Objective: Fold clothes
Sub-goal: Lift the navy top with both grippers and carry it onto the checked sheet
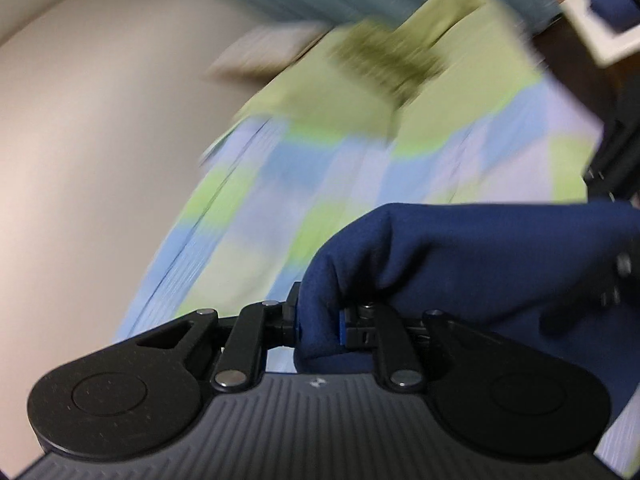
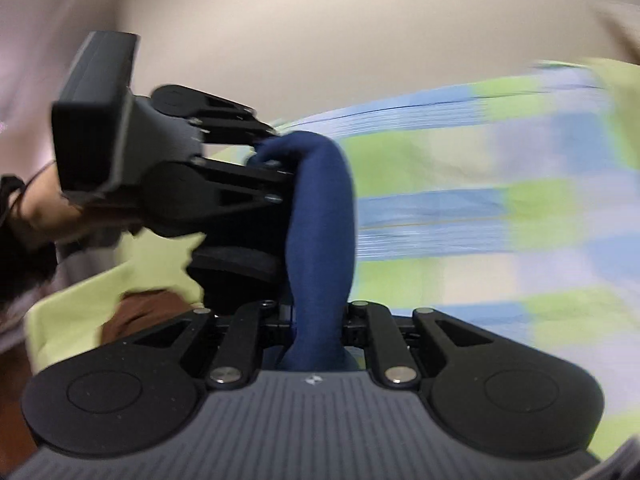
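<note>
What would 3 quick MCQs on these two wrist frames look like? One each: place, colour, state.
1. Where does the navy garment run in the right wrist view?
A. flat on the bedsheet
B. between the two grippers
C. over a chair

2. What colours is the checked bedsheet?
A. red and white
B. grey and black
C. green, blue and white

3. What state is the right gripper in?
A. shut on the garment
B. open and empty
C. shut on nothing

Answers: 1 B, the cloth spans from the left gripper to the right one; 2 C, the pale checks show behind; 3 A, cloth fills the gap between its jaws.
</note>
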Tool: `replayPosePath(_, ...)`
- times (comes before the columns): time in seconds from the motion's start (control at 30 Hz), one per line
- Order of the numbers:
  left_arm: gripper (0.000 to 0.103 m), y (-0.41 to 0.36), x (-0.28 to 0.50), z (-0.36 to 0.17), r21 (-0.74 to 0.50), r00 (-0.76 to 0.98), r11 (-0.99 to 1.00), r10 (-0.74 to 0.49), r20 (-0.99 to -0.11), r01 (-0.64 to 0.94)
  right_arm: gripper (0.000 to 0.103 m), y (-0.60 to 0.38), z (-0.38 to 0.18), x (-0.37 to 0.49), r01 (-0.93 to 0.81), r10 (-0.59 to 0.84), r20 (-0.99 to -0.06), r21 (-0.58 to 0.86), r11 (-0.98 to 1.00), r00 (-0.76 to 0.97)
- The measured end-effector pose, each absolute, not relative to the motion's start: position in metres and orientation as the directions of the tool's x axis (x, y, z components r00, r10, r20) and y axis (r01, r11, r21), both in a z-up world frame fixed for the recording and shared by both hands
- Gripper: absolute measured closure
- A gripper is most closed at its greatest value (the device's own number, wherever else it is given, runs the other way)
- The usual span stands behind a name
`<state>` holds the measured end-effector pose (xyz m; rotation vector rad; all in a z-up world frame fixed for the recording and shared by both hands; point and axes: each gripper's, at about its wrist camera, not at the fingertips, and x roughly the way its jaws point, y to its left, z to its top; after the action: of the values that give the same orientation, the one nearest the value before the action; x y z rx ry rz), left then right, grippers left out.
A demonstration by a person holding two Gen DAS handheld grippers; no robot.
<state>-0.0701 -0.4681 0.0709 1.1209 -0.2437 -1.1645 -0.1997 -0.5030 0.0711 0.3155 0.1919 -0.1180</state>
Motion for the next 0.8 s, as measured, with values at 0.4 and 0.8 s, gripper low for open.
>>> replayPosePath(0.4, 0.053, -0.576, -0.105, -0.036, 0.442, 0.094, -0.237, -0.79, -0.606, 0.865, 0.079, -0.599, -0.021, -0.278, 0.518, -0.254, -0.543, 0.414, 0.748, 0.8)
replayPosePath(0.8, 0.043, -0.451, -0.018, 0.017, 0.311, 0.253, 0.095, -0.815, -0.522, 0.946, 0.058, -0.591, -0.017, -0.283, 0.551, -0.369, -0.5, 0.283, 0.785, 0.783)
